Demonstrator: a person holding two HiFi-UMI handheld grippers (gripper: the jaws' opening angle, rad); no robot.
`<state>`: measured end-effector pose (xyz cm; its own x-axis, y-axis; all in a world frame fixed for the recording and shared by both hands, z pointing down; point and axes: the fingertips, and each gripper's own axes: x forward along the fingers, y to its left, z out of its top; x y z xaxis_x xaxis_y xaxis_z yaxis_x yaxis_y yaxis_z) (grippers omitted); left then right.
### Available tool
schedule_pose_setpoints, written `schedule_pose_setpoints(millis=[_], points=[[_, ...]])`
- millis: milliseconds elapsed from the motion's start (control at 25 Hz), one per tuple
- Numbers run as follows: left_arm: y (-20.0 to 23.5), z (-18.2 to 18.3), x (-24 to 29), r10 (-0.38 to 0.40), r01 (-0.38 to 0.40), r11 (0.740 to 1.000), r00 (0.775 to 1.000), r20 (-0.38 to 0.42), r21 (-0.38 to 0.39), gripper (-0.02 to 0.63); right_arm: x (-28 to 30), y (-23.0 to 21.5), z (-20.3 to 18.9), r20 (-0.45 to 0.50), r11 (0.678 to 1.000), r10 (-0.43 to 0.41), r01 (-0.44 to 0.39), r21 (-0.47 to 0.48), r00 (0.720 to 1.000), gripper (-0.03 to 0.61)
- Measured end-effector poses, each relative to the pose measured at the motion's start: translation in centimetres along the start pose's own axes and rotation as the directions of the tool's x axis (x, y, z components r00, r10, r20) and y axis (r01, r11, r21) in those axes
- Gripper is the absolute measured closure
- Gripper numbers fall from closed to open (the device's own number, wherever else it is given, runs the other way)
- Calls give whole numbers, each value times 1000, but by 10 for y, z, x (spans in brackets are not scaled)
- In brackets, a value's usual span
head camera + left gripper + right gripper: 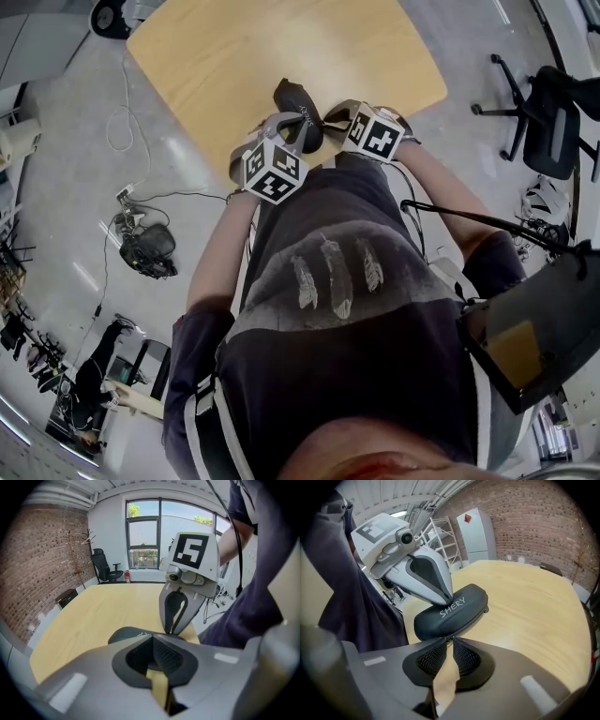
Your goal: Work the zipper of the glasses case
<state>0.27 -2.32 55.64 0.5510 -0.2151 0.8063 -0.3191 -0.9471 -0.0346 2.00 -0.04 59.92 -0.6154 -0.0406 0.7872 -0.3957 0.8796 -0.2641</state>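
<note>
A black zip-up glasses case (298, 111) with "SHERY" printed on it (454, 612) lies near the front edge of the wooden table (281, 56). My left gripper (291, 131) is shut, and its tips (446, 601) rest on the top of the case near its end. In the left gripper view the case (125, 633) shows just beyond the shut left gripper (153, 637). My right gripper (451, 640) comes from the other side (171, 631). Its jaws are nearly together at the case's zip seam, pinched on a small dark piece that looks like the zipper pull. A small tab (486, 609) sticks out at the case's far end.
The person's body stands close against the table's front edge. On the floor, a black office chair (548, 122) stands to the right, and cables with a black bag (150, 248) lie to the left. Another chair (103, 566) and a white cabinet (478, 529) stand beyond the table.
</note>
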Motion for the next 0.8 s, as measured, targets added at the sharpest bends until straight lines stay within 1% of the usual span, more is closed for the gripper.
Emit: schedule_pose_setpoints(millis=[160,280,320,360,400,440,480,520,600,680,720,760,800], points=[[1,0,2,1,-1,1000,1000,-3,8,627,4,-6,-2,-6,999,-44,44,-19,999,554],[1,-1,2,-1,1,1000,1000,-8,11,628,6,-8,-3,-13,998,-53,53,-25,998,561],[2,-2,2,-1,1,1000,1000,-9,8,627,5,-7,-3,-12,999,-51,51,-11,999,563],[2,-2,1,-1,1,1000,1000,-10,2,627,5,-6,-3,-3,999,-41,41,23,999,566],[2,-3,0,-1,1,1000,1000,-9,-5,627,4,-6,-4,16,997,-20,19,80,1000,566],[2,-3,-1,-1,0,1000,1000,-8,-13,628,4,-6,-4,48,988,9,-16,154,999,568],[3,-4,-1,0,0,1000,1000,-6,-19,627,3,-6,-4,89,972,39,-59,229,995,570],[3,-4,-2,1,-1,1000,1000,-6,-21,627,2,-7,-4,131,950,66,-102,294,989,572],[4,-4,-2,2,-3,1000,1000,-9,-17,627,0,-9,-2,204,903,102,-177,392,974,575],[5,-6,-3,3,-3,1000,1000,-14,-9,627,-2,-10,1,258,858,123,-233,457,958,577],[6,-8,-4,4,-4,1000,1000,-16,-5,627,-2,-11,3,270,846,127,-246,472,954,577],[7,-9,-4,4,-4,1000,1000,-17,-2,627,-2,-11,4,266,846,126,-243,475,956,577],[7,-9,-4,4,-4,1000,1000,-19,1,627,-1,-11,4,246,852,121,-228,471,962,577]])
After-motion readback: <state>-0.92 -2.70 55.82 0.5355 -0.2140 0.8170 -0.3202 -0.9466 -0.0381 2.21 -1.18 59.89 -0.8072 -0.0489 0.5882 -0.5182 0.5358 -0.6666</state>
